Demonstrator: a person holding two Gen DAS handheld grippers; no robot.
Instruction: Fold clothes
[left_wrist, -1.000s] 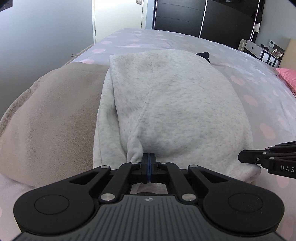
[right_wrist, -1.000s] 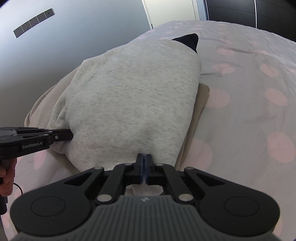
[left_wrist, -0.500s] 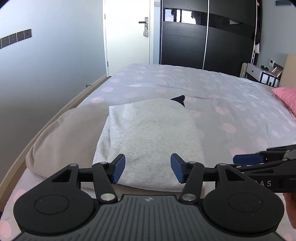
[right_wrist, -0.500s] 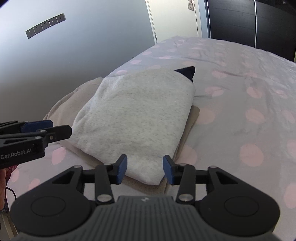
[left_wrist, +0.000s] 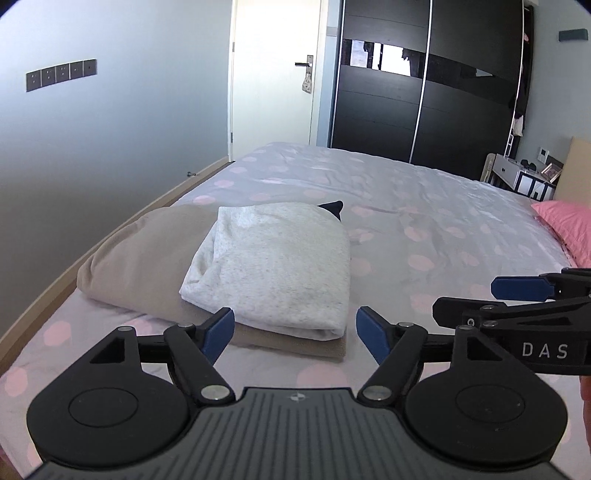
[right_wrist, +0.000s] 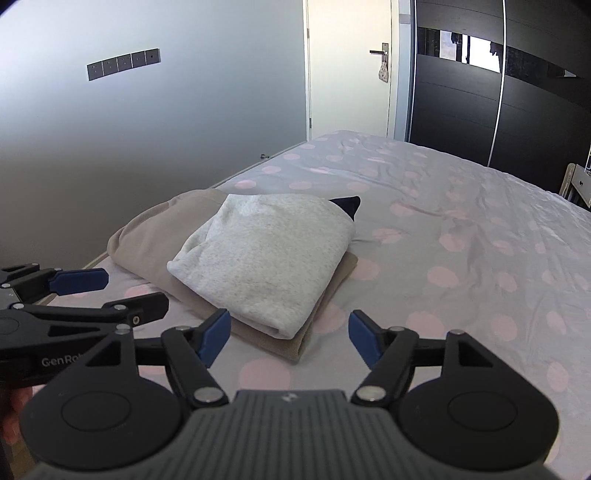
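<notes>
Release looked done: the grey top (left_wrist: 273, 266) lay folded on a beige garment (left_wrist: 140, 254) on the bed (left_wrist: 424, 221), while left gripper (left_wrist: 295, 332) and right gripper (right_wrist: 290, 334), jaws just opened, held nothing. Next needs another garment.

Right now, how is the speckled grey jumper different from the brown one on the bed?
The grey jumper is pale and speckled; the brown jumper is plain tan. The grey one lies on top, the brown one underneath. The brown one spreads wider, sticking out to the left and under the near edge. Both are folded and lie on the spotted bed.
</notes>
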